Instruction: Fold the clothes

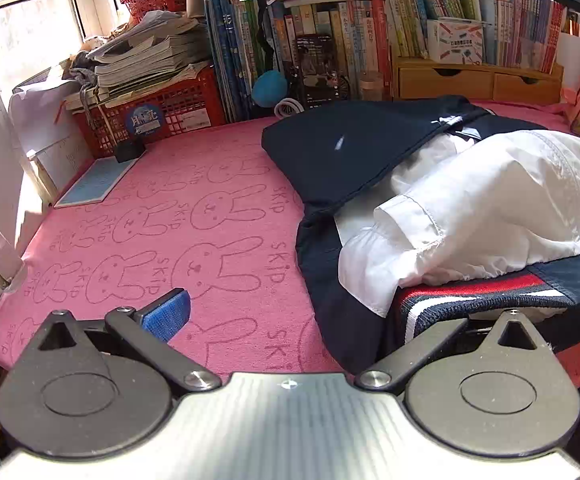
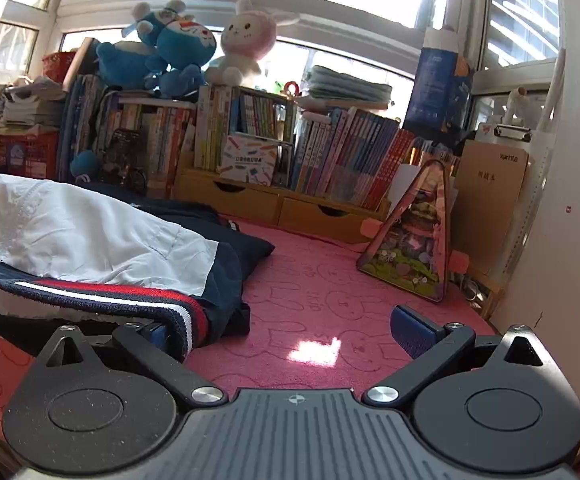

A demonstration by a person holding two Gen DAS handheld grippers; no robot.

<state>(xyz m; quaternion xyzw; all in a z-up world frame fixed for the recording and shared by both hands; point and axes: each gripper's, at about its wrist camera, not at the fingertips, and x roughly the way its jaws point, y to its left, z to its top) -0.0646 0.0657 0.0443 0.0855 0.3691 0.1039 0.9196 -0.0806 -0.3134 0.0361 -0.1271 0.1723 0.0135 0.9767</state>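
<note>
We find the clothes, a navy jacket (image 1: pixel 341 152) with a white lining (image 1: pixel 489 208) and a red, white and navy striped hem (image 1: pixel 473 292), lying in a rumpled heap on the pink rabbit-print cloth (image 1: pixel 178 216) that covers the counter. In the left wrist view the heap sits to the right of centre, and the left gripper (image 1: pixel 321 312) has its fingers spread wide: the blue pad of one finger (image 1: pixel 166 314) hovers over bare pink cloth, while the other finger is hidden under the striped hem, so we cannot tell whether it touches the fabric. In the right wrist view we see the jacket (image 2: pixel 242 264) to the left, with the striped hem (image 2: pixel 122 294) at its near edge. The right gripper (image 2: pixel 286 330) is likewise spread wide, one finger tucked under or against the hem and mostly hidden, the other blue pad (image 2: pixel 411 330) free above the cloth, well apart from the garment. Neither gripper is pinching anything. Along the back of the counter we note rows of books (image 2: pixel 329 160), a wooden drawer unit (image 2: pixel 278 206), a red basket (image 1: pixel 146 114) stacked with papers, and soft toys (image 2: pixel 178 52) on top of the books. A triangular picture case (image 2: pixel 413 240) stands to the right.
</note>
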